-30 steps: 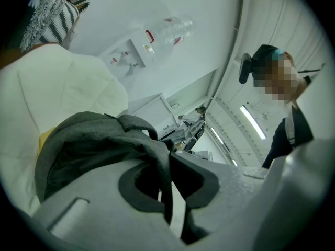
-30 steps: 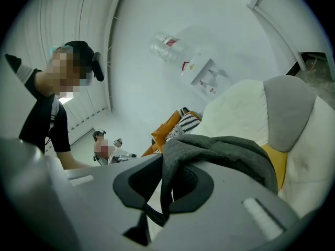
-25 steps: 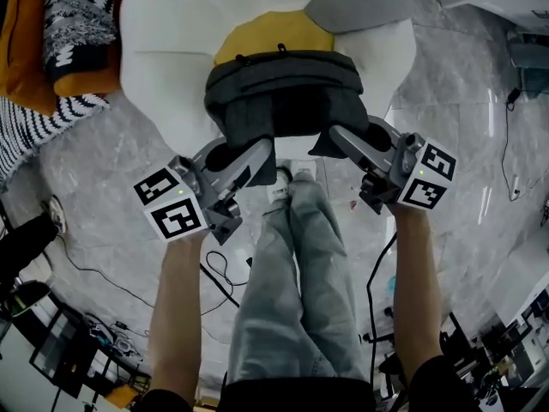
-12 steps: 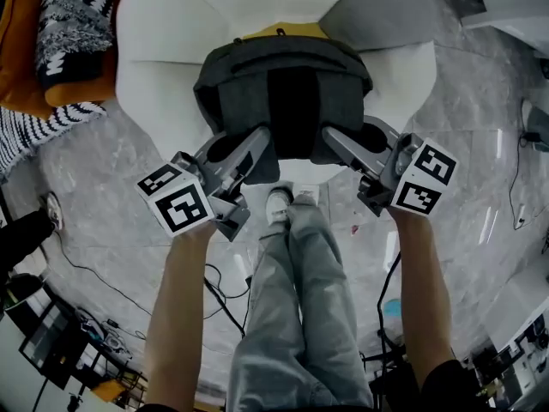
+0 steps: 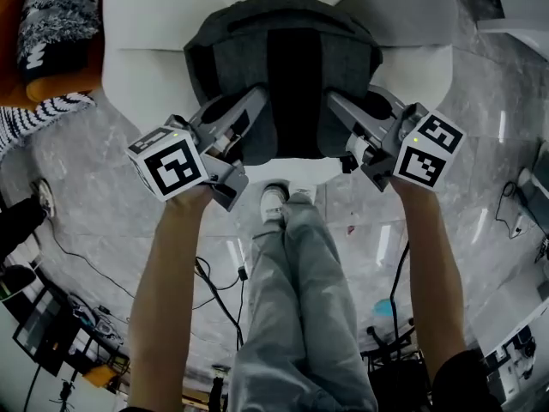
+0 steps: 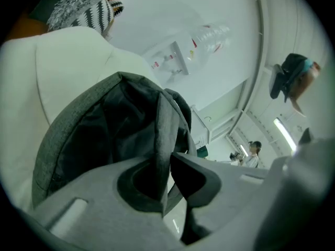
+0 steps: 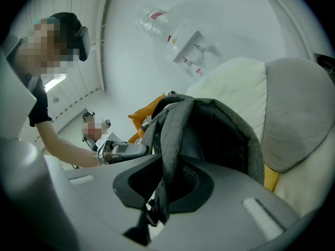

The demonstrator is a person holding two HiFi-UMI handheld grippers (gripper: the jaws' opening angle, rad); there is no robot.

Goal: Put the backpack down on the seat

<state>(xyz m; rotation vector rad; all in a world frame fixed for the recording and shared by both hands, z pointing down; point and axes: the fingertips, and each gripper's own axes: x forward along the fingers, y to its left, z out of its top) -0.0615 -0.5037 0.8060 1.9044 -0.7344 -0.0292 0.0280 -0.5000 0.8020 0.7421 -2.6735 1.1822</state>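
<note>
Left gripper pads pinch a thin grey strap that runs up between them; these jaws have just been opening a little, strap in the gap and touching both pads

Right gripper jaws closed on the other strap, which hangs down through the gap with a dark tail below

Head view: left gripper and right gripper tips point up-frame and meet the lower edge of the backpack, one at each side of its dark centre panel

Backpack is dark grey, top centre of frame, lying on the white seat; cannot tell if its full weight is down

Marker cubes sit at left cube and right cube, bare forearms run down-frame from them

Jeans legs and a white shoe centre, grey marble floor around

Black-and-white striped fabric upper left

Right gripper view shows a grey cushion at right, beside the backpack
</note>
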